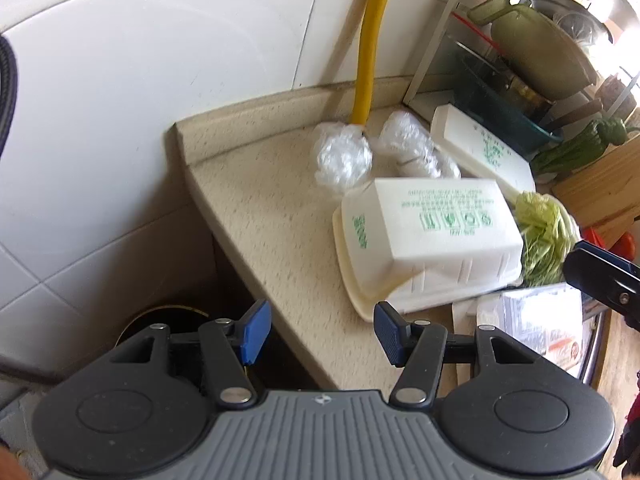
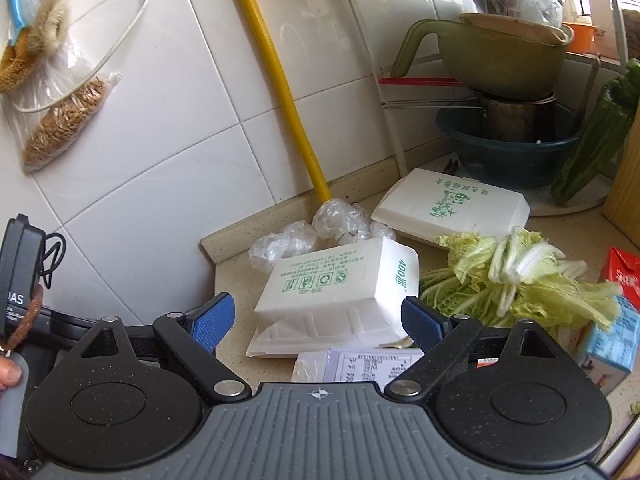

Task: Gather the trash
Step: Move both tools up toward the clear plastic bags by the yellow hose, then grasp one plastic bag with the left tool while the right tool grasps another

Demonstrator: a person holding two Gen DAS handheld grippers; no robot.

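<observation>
A white foam takeaway box (image 1: 432, 240) (image 2: 340, 288) with green print lies tilted on the beige counter (image 1: 264, 208). Behind it are crumpled clear plastic balls (image 1: 342, 156) (image 2: 340, 220) and a second foam box (image 1: 484, 148) (image 2: 452, 204). My left gripper (image 1: 322, 332) hovers over the counter's left front edge, short of the box, open with nothing between its blue pads. My right gripper (image 2: 318, 320) is spread wide just in front of the box, pads clear of it; part of it shows at the right edge of the left wrist view (image 1: 604, 276).
Cabbage leaves (image 2: 516, 280) lie right of the box, with printed papers (image 2: 360, 364) and cartons (image 2: 608, 340) nearer. A yellow hose (image 2: 280, 80) runs down the tiled wall. Stacked bowls and pots (image 2: 504, 92) fill the back right corner. A dark round bin (image 1: 168, 316) sits below the counter's left end.
</observation>
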